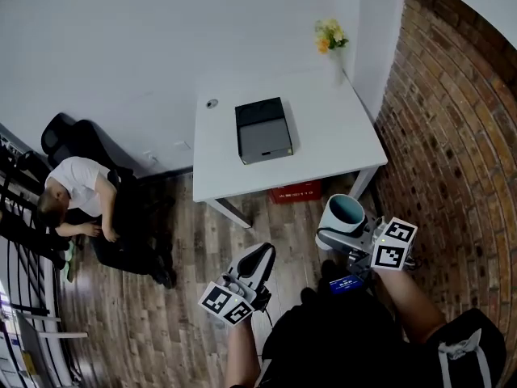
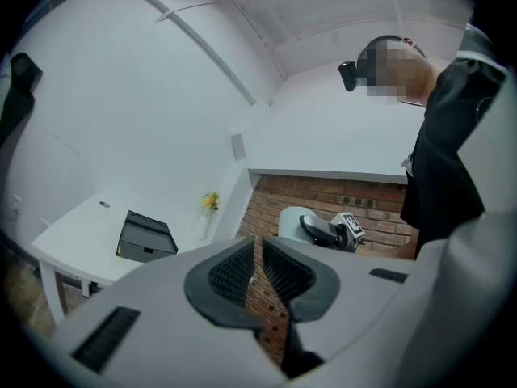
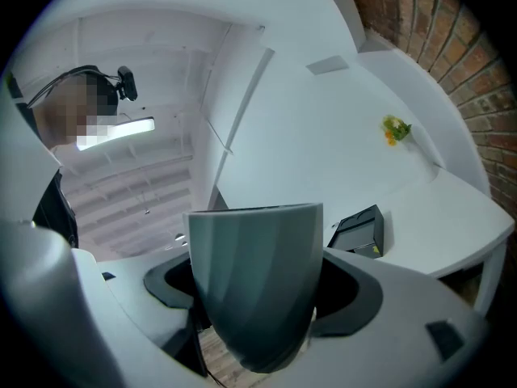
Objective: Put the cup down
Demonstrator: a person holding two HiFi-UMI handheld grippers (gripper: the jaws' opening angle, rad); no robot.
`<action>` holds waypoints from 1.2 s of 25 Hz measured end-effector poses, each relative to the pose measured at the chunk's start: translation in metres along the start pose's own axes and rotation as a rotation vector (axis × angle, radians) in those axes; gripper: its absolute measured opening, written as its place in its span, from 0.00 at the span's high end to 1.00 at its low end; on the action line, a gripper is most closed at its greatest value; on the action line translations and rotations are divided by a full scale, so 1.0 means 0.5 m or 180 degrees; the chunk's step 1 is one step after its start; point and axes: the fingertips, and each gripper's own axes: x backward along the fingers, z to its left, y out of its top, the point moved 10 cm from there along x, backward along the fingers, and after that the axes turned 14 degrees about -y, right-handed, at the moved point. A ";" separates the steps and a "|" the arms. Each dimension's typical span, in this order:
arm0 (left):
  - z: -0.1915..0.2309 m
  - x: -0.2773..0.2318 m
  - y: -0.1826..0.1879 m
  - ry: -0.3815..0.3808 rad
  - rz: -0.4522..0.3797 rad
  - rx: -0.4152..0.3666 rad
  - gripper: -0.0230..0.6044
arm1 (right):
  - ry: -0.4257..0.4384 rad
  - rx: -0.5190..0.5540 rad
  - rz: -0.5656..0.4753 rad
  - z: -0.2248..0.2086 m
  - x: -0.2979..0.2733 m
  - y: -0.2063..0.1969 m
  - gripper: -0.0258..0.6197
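Your right gripper (image 1: 347, 234) is clamped on the grey cup (image 1: 342, 214), mouth up in the air off the near corner of the white table (image 1: 331, 148), left gripper (image 1: 255, 265) nearly closed and empty: carry it over bare tabletop clear of the black box (image 1: 263, 130), seat the base flat, then let go.

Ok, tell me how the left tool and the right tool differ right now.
The left tool has its jaws together, empty; the right tool grips the grey cup. In the head view the left tool sits lower, the right tool nearer the white table. Both hang over the wood floor.
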 end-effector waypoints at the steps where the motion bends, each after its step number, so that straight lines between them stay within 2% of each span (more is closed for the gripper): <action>1: 0.013 -0.001 0.000 0.0005 -0.0003 0.0009 0.90 | 0.0000 -0.0002 0.0011 -0.006 -0.012 0.001 0.37; 10: 0.149 -0.040 0.026 0.0068 0.0078 -0.0052 0.91 | 0.0162 -0.0073 0.0075 -0.102 -0.171 0.034 0.37; 19: 0.338 -0.120 0.119 0.0275 0.0098 -0.0132 0.91 | 0.0386 -0.0051 0.0215 -0.221 -0.377 0.134 0.37; 30: 0.518 -0.230 0.193 0.0304 0.0177 -0.0097 0.91 | 0.0339 -0.0194 0.0285 -0.355 -0.521 0.214 0.37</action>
